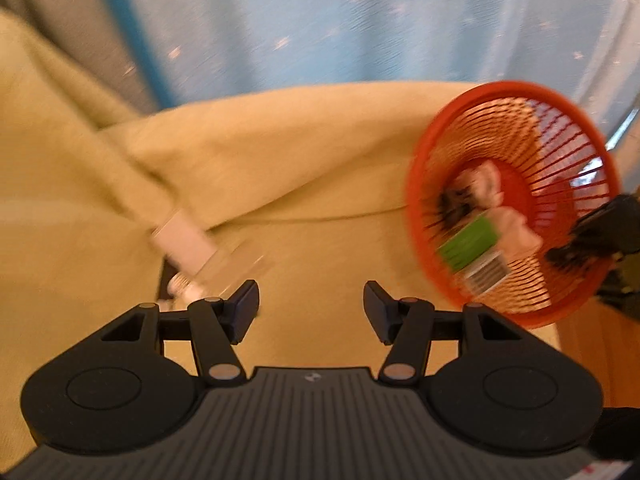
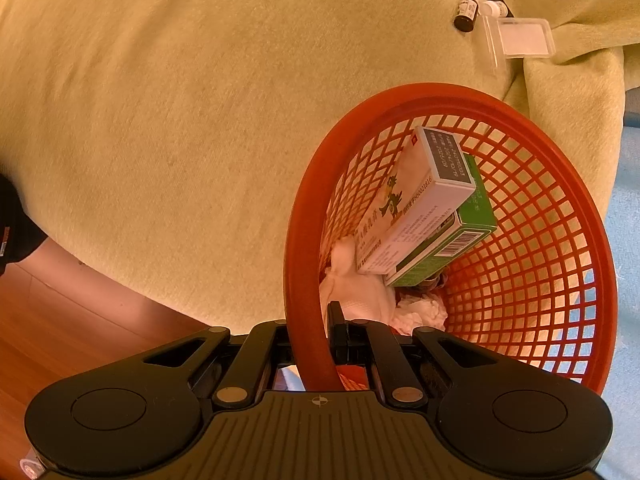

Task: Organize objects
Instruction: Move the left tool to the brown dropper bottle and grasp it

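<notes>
Pinching the basket [image 2: 532,236] rim, right gripper [image 2: 316,344] holds boxes [image 2: 424,208] inside; left gripper [image 1: 311,308], spread and empty, nears bottles [image 2: 466,10] and case [image 2: 520,38] left on the blanket [image 2: 180,120].

Red basket on a yellow-green blanket

The basket [image 2: 532,248] is bright red with an open lattice pattern; inside lie a green box [image 2: 470,216] bearing a black-and-white barcode, a white box [image 2: 416,208] with a grey end panel and a small cartoon figure, and white crumpled tissue [image 2: 360,292]. The blanket [image 2: 180,120] is plain yellow-green. On it rest a dark bottle [image 2: 466,10] with a white cap and a clear case [image 2: 520,38]. The curtain [image 1: 360,20] is pale blue with white specks.
</notes>
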Demonstrator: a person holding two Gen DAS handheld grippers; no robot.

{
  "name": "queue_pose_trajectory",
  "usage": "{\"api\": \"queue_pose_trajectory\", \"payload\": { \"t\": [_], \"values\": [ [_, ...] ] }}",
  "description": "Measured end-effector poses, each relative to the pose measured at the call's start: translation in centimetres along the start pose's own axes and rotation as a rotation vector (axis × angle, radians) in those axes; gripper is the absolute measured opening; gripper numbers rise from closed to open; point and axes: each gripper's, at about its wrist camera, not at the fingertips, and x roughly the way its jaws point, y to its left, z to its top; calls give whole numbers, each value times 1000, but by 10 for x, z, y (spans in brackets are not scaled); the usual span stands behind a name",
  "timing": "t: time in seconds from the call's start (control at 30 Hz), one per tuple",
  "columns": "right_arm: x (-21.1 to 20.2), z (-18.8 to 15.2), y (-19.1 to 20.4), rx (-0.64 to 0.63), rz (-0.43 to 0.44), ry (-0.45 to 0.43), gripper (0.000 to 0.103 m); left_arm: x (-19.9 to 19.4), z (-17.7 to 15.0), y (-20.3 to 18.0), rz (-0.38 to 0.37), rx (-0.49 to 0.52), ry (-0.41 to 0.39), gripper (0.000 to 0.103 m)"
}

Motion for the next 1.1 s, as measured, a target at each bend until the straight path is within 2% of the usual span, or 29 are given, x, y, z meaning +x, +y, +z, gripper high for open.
{"api": "queue_pose_trajectory", "payload": {
  "t": [0.17,0.37,0.67,0.83,1.1],
  "values": [
    [0,0,2,-5,-3,2,3,15,-18,30,75,-72,11,75],
    [-1,1,-1,-4,-2,3,3,45,-34,58,119,-159,40,78],
    [-4,3,-7,6,10,1,3,93,-46,75,139,-197,54,93],
    [-3,5,-9,6,16,-2,3,115,-48,85,154,-240,46,94],
    [-5,7,-11,18,26,-20,3,139,-47,90,145,-229,57,96]
  ]
}}
